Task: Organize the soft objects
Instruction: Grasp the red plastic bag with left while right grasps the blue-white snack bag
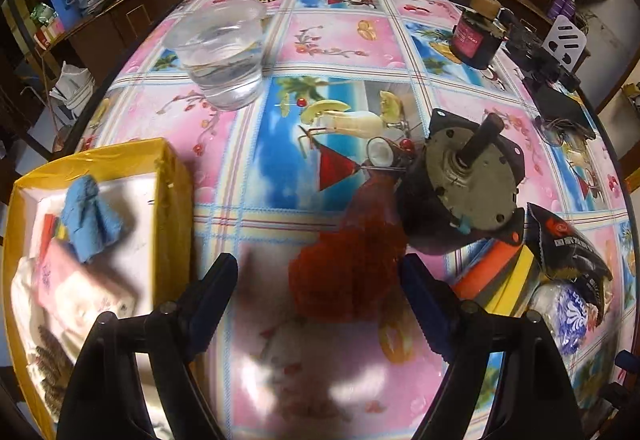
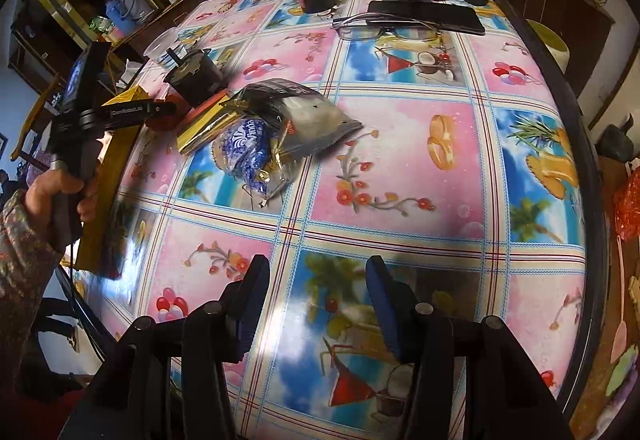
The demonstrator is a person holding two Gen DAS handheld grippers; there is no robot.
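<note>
1. Red pom [image 1: 352, 264]: fluffy, blurred; lies on the bench [image 1: 280, 380] just ahead of the left claw [image 1: 320, 304], between its fingers' lines, touching the motor's base. Judged light, soft and compressible, not fragile; best pinched across its middle, clear of the motor.
2. Left claw: wide apart, holding nothing.
3. Motor [image 1: 464, 180]: ahead-right of the left claw; looks heavy and rigid, may catch a finger.
4. Yellow box [image 1: 172, 200]: left of the left claw; holds a blue cloth [image 1: 90, 216] and pale soft items. Likely destination.
5. Right claw [image 2: 316, 304]: wide, empty, over bare bench.
6. Wrapped packets [image 2: 280, 128]: ahead-left of the right claw; crinkly, probably slippery.
</note>
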